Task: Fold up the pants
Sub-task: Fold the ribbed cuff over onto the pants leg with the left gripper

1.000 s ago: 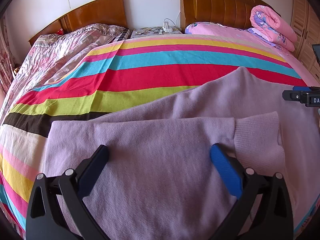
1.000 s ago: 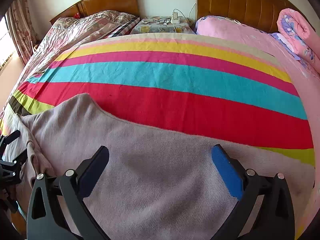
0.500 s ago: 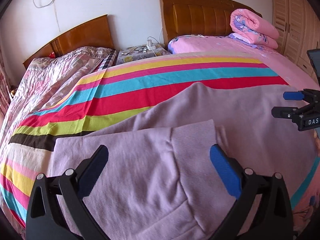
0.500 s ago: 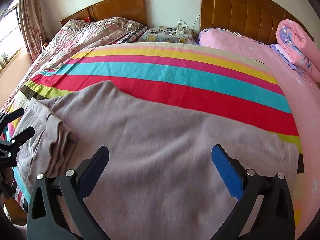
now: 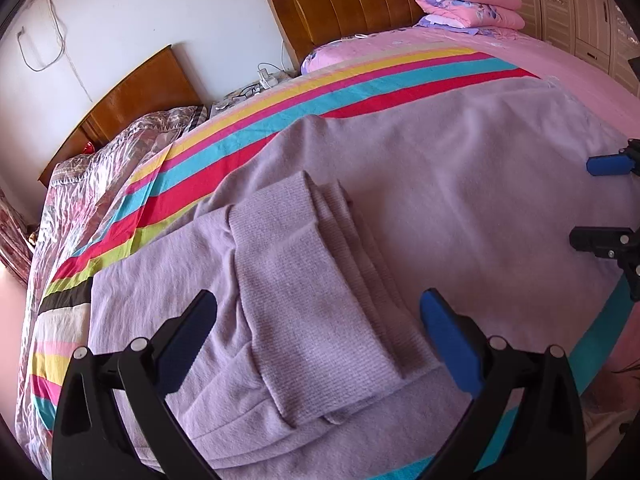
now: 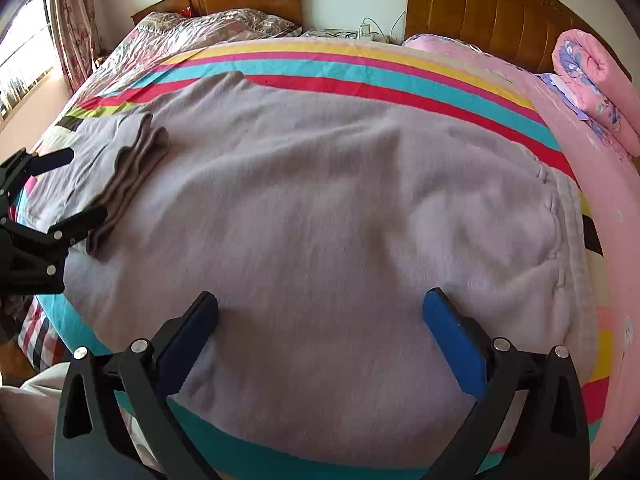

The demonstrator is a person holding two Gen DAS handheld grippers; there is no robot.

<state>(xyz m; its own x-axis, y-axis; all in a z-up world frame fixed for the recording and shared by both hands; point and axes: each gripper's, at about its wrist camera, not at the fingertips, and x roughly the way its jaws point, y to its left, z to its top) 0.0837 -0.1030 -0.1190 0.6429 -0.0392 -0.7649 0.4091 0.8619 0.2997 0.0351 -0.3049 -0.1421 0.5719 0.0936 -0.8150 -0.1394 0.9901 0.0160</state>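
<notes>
Lilac knit pants lie spread flat across a striped bedspread. Their ribbed cuffs are folded back onto the legs at the left end. My left gripper hovers open above the cuffs, with nothing between its blue pads. Over the pants' near edge my right gripper is open and holds nothing. Each gripper shows at the edge of the other's view: the right gripper and the left gripper.
The striped bedspread covers the bed, with pink bedding to the right and a rolled pink quilt by the wooden headboard. A second bed and a nightstand stand behind. Wardrobe doors are far right.
Both grippers have pulled back and risen, so more of the pants shows. The left view has swung right, and the folded cuffs now lie between the left gripper's fingers.
</notes>
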